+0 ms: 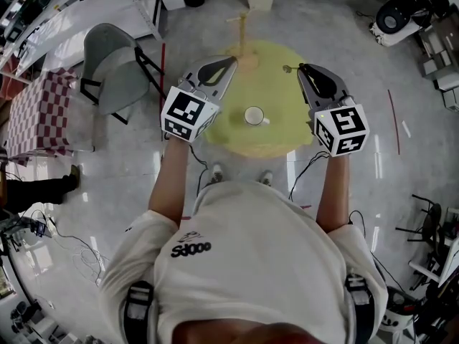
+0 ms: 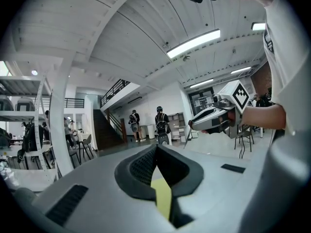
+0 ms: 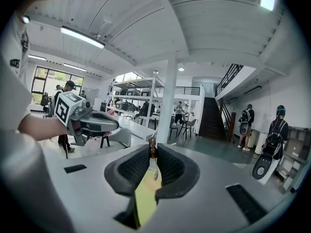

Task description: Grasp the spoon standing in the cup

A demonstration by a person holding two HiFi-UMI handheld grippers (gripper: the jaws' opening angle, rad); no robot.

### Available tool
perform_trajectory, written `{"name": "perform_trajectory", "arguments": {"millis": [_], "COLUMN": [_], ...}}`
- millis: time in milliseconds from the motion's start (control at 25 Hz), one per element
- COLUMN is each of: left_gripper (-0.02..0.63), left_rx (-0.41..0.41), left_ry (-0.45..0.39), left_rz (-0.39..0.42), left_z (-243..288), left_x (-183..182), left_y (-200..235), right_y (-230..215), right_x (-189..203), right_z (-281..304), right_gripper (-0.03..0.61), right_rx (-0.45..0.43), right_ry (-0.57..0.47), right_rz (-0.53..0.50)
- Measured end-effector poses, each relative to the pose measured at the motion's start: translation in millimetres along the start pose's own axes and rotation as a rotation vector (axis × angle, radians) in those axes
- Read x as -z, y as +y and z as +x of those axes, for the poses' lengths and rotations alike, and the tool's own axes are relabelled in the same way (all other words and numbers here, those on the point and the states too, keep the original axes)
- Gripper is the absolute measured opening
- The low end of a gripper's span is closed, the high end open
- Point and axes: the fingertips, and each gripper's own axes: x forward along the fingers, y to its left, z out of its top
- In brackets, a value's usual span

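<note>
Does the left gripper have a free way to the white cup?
Probably yes: nothing covers the cup on the table, the left gripper is empty, and the right gripper holds the spoon off to the side.

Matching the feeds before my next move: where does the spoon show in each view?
Head view: the spoon is at the tip of the right gripper, up and right of the cup.
Left gripper view: right of centre, hanging below the right gripper's tip.
Right gripper view: centre, clamped between the jaws.
Shared landmark: the yellow table, also seen through the jaw gap in each gripper view.
</note>
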Motion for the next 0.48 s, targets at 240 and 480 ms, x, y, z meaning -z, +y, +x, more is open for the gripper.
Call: {"name": "perform_trajectory", "arguments": {"millis": [240,480], "left_gripper": [0.028,0.028], "left_rx": [-0.007,-0.006], "left_ry": [0.015,0.031], "left_rz": [-0.004,-0.011], "left_z": [1.3,-1.7], "left_x": [6.7,14.3], "left_y": [-1.7,-0.6], "right_y": [1.1,5.6], "right_x": [10.0,14.3], "right_z": [3.0,6.3], "right_gripper": [0.066,0.066], "right_rx": [-0.010,-0.018], "right_ry": [0.024,0.032], "right_rz": [-0.003,0.006]}}
